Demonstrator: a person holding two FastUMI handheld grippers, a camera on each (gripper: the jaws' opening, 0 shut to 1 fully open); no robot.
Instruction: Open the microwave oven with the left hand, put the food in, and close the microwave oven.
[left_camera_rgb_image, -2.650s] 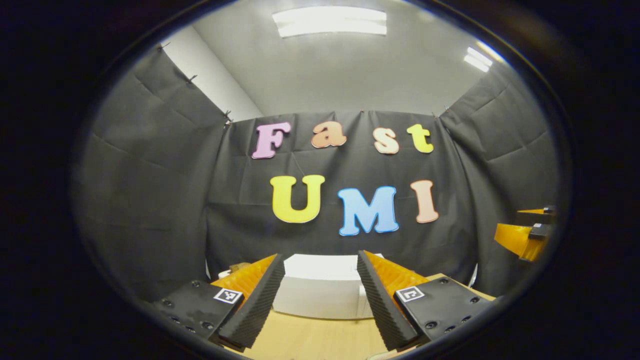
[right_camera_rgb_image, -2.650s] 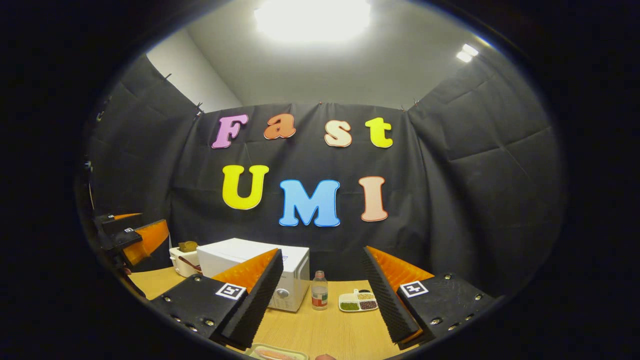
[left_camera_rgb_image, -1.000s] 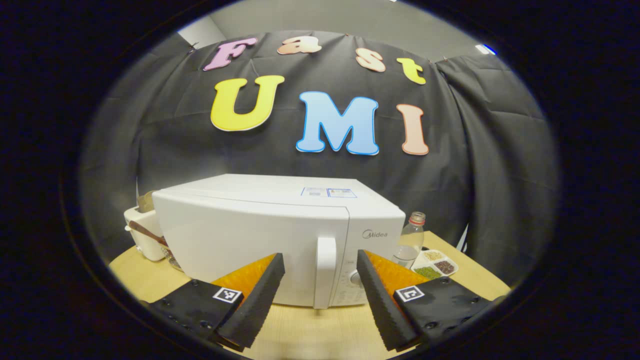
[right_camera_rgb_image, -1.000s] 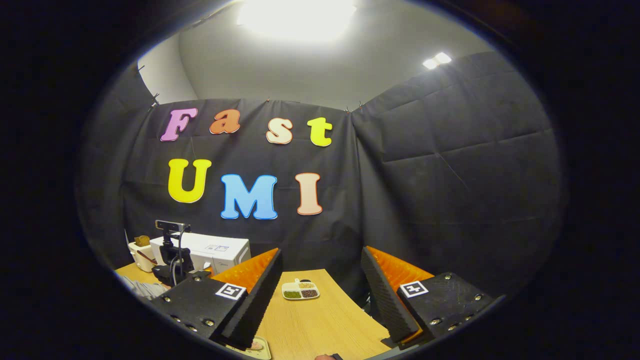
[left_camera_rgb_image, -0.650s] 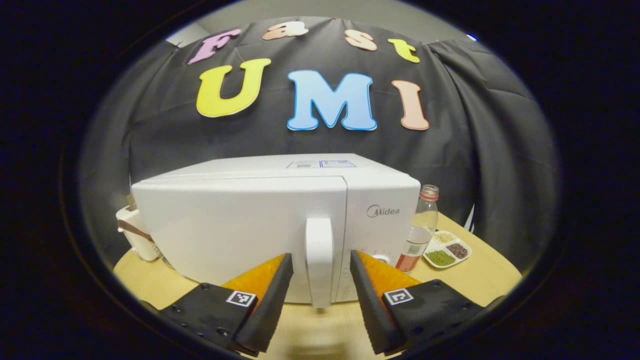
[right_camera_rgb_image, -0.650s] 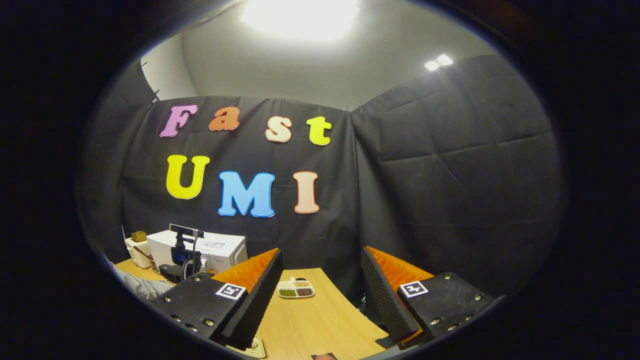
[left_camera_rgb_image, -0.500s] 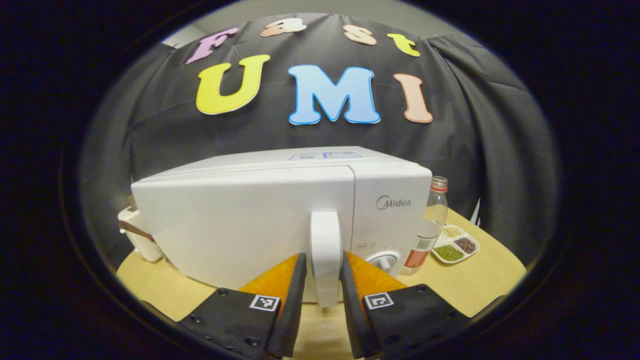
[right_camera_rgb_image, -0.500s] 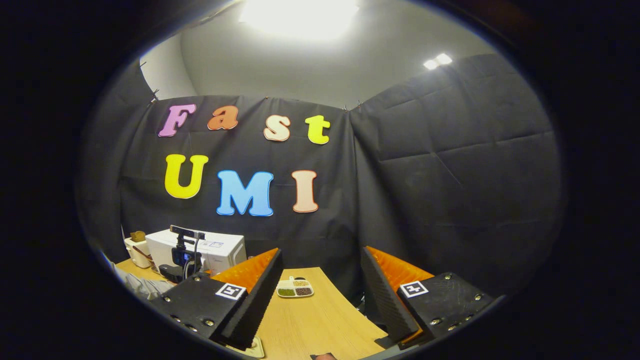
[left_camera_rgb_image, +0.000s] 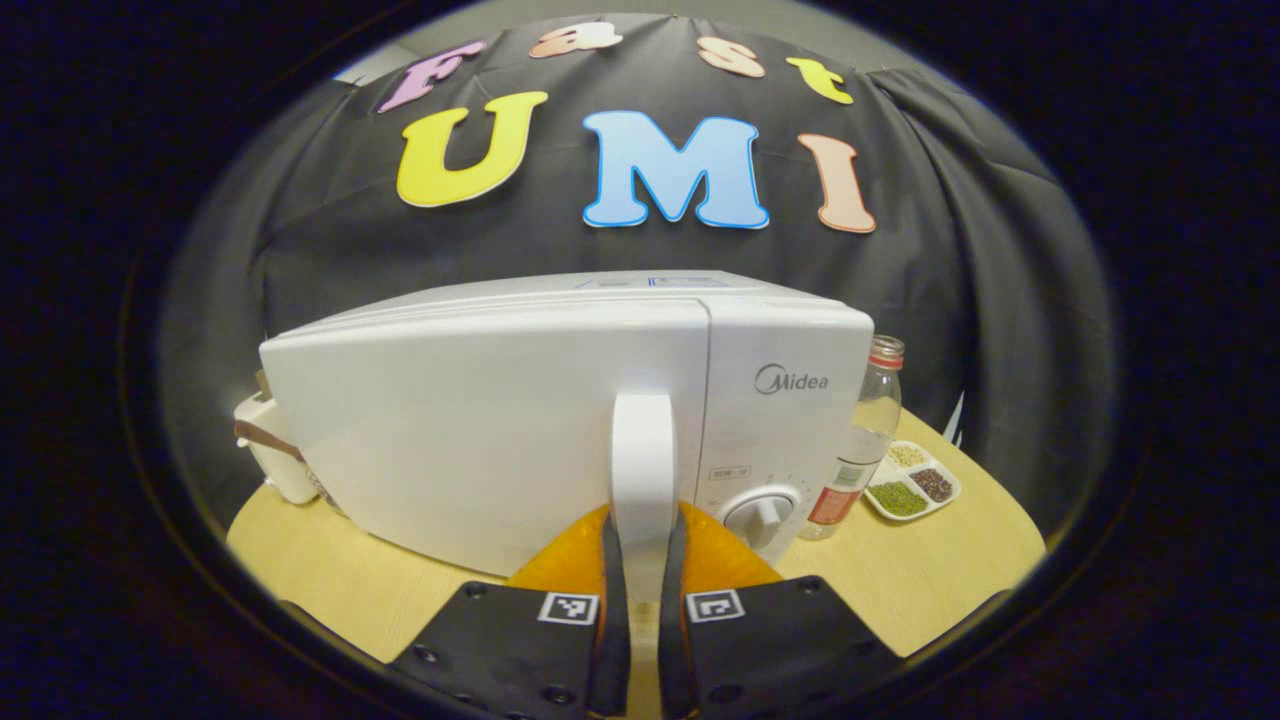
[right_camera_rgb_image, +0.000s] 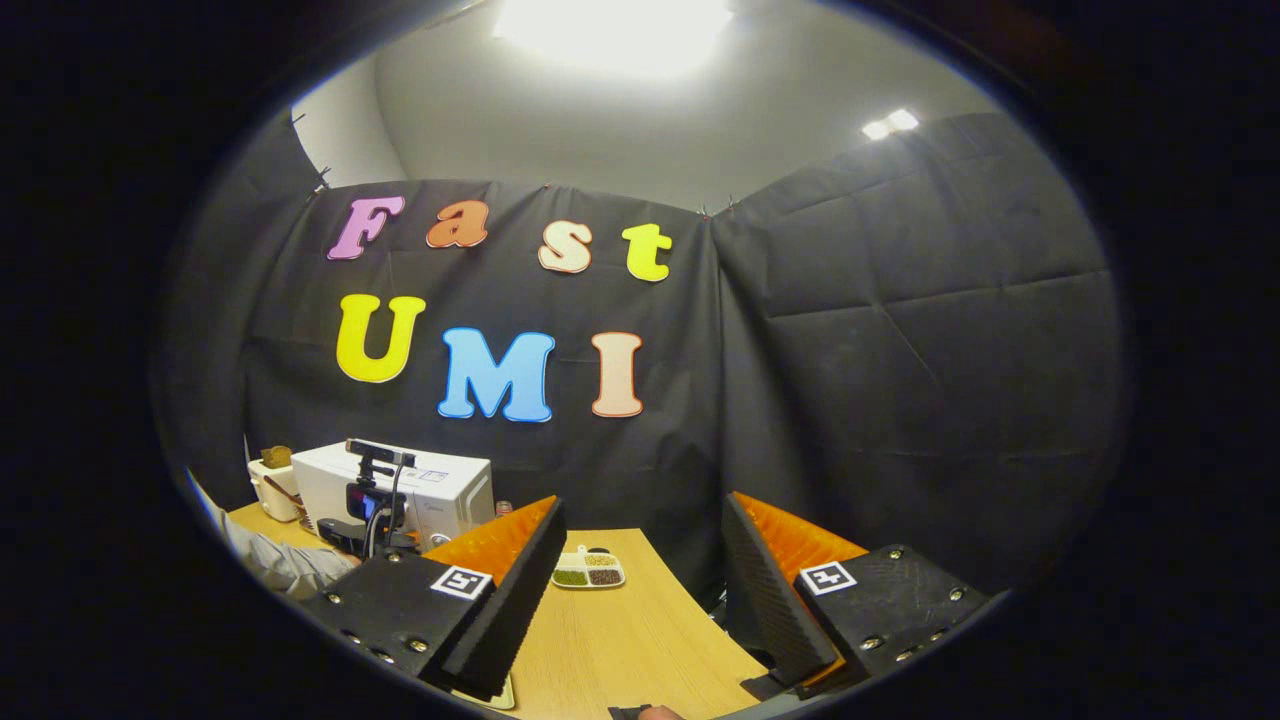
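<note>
A white microwave (left_camera_rgb_image: 470, 420) stands on the wooden table, its door facing me in the left gripper view. My left gripper (left_camera_rgb_image: 643, 575) is shut on the door's vertical white handle (left_camera_rgb_image: 643, 460), one finger pressing each side near its lower end. The door looks closed or barely ajar; I cannot tell which. In the right gripper view the microwave (right_camera_rgb_image: 445, 490) sits far left, with the other gripper's body (right_camera_rgb_image: 365, 505) and a sleeve (right_camera_rgb_image: 275, 562) before it. My right gripper (right_camera_rgb_image: 640, 590) hangs open over the table with nothing between its fingers. A sliver of a food tray (right_camera_rgb_image: 497, 697) shows beneath it.
Right of the microwave stand a clear bottle (left_camera_rgb_image: 862, 425) with a red label and a divided dish of beans (left_camera_rgb_image: 912, 485). A white container (left_camera_rgb_image: 262, 455) sits behind its left side. The table's edge (left_camera_rgb_image: 960, 590) curves near on the right.
The left gripper came up to the microwave and its fingers closed onto the door handle. The right gripper stayed open and turned slightly.
</note>
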